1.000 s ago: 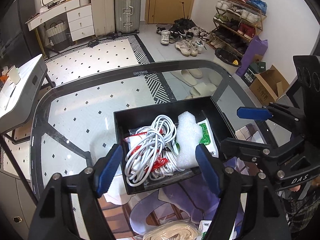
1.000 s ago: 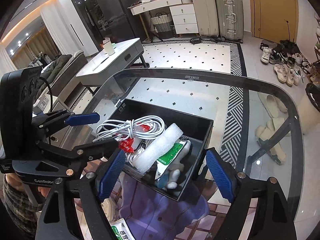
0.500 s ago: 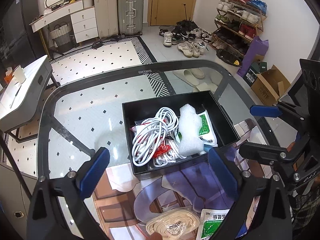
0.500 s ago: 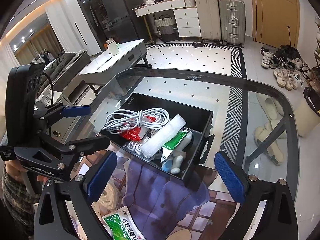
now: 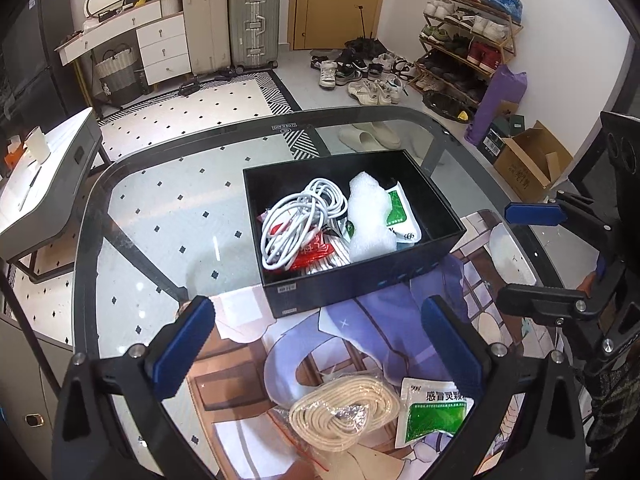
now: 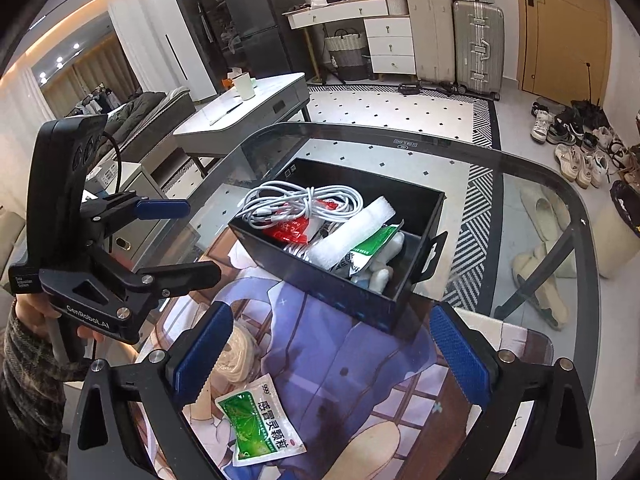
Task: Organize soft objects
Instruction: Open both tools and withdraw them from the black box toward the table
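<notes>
Two suitcases (image 5: 232,24) upright beside white drawers (image 5: 166,50); shoe rack (image 5: 464,40) (full) by wall; slippers (image 5: 370,136) under glass.

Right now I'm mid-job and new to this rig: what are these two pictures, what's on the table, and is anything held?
Each picture comes from a camera on a hand-held gripper, looking along its blue-padded fingers. One view is from the left gripper, whose fingers are opening; the other from the right gripper, which is open. Neither holds anything. On the glass table stands a black box containing a white cable, foam and packets. Nearer, on a printed mat, lie a bagged rope coil and a green sachet, not yet boxed.
</notes>
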